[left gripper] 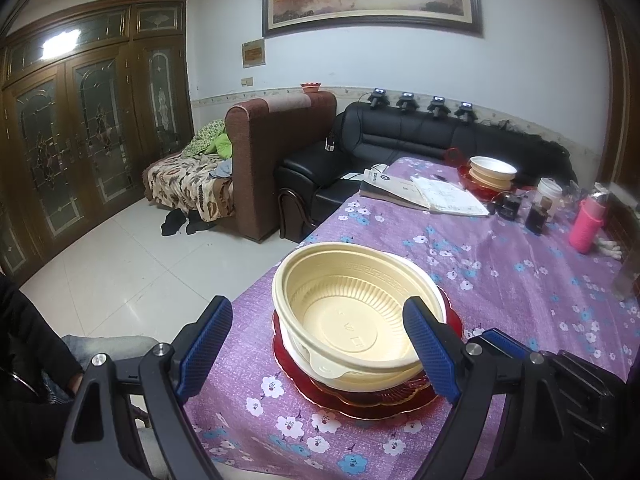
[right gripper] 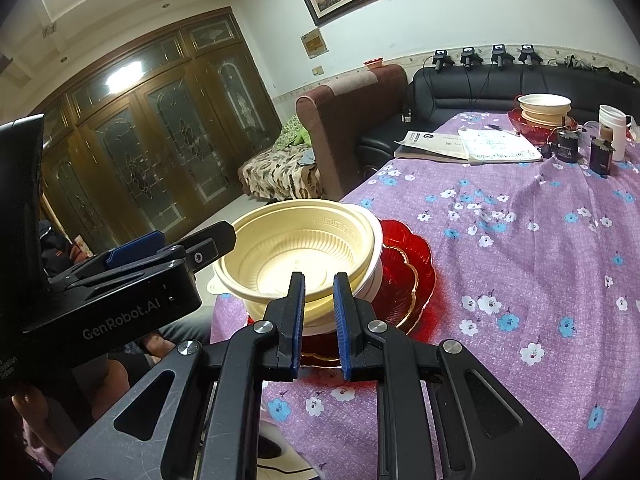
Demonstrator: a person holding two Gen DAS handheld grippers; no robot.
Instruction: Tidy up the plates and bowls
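Note:
A cream plastic bowl (left gripper: 352, 304) sits nested in a white bowl on a stack of red glass plates (left gripper: 360, 404) at the table's near left corner. My left gripper (left gripper: 320, 344) is open, its blue pads either side of the bowl's near rim, not clamping it. In the right wrist view the same bowl (right gripper: 304, 248) rests on the red plates (right gripper: 408, 272). My right gripper (right gripper: 319, 320) is narrowly open and empty, just in front of the bowl's near rim. The left gripper (right gripper: 168, 252) shows at the left there.
A second stack of cream bowls on a red plate (left gripper: 492, 172) stands at the far end, also in the right wrist view (right gripper: 544, 110). Papers (left gripper: 440, 196), a white cup (left gripper: 548, 196), dark jars and a pink bottle (left gripper: 588, 224) stand near it. The purple floral tablecloth (left gripper: 500, 280) covers the table.

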